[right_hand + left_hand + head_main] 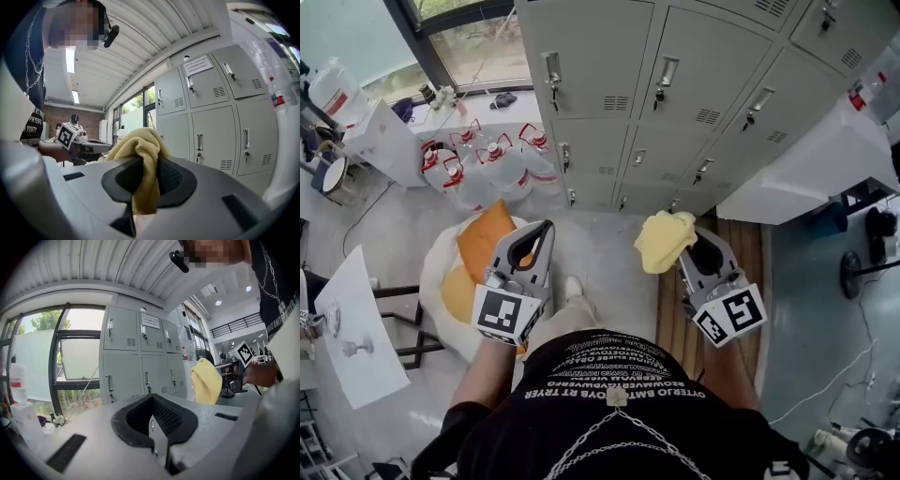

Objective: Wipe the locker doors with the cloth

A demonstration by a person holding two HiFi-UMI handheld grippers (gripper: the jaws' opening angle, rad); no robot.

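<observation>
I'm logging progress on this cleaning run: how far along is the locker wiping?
Done: the yellow cloth is picked up and clamped in the right gripper. In hand: it is held up facing the grey locker doors, apart from them. Left: all the wiping, since the cloth touches no door yet. The left gripper is shut and empty.

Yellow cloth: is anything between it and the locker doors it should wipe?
Nothing visible. The cloth, clamped in the right tool, faces the locker doors across the floor; the water jugs stand off to the left.
</observation>
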